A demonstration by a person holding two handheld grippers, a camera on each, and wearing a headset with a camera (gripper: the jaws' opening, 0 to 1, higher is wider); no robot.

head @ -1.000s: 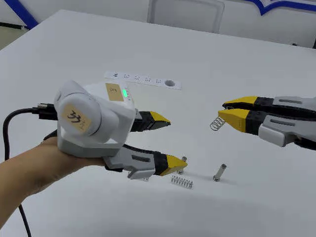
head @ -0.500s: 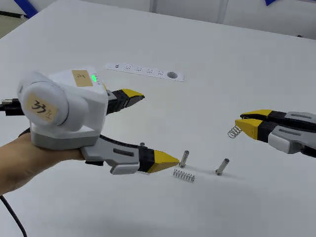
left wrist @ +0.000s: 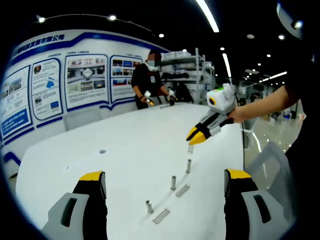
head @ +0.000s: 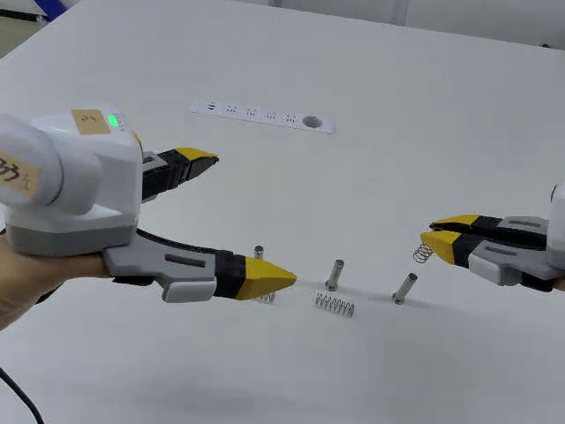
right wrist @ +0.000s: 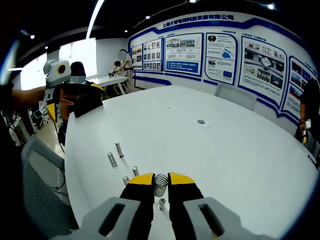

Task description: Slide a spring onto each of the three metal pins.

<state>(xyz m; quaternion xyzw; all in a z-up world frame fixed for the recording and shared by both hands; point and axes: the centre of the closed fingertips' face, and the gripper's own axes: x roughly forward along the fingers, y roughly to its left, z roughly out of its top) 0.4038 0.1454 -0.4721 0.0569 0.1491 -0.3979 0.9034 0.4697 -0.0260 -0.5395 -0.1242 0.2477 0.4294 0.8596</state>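
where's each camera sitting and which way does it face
Head view: on the headset, looking down at the table; a hand holds the left gripper.
Left gripper view: rides that gripper, facing the right gripper; own fingers apart.
Right gripper view: faces the left gripper; own fingers pinch a spring.
All share three pins.

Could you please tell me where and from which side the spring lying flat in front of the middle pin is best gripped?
Grip the spring across its middle coils, coming down from above on the near side. It lies flat on the table, with the middle pin standing just behind it, so that approach probably clears the pin. The open left gripper is nearest.
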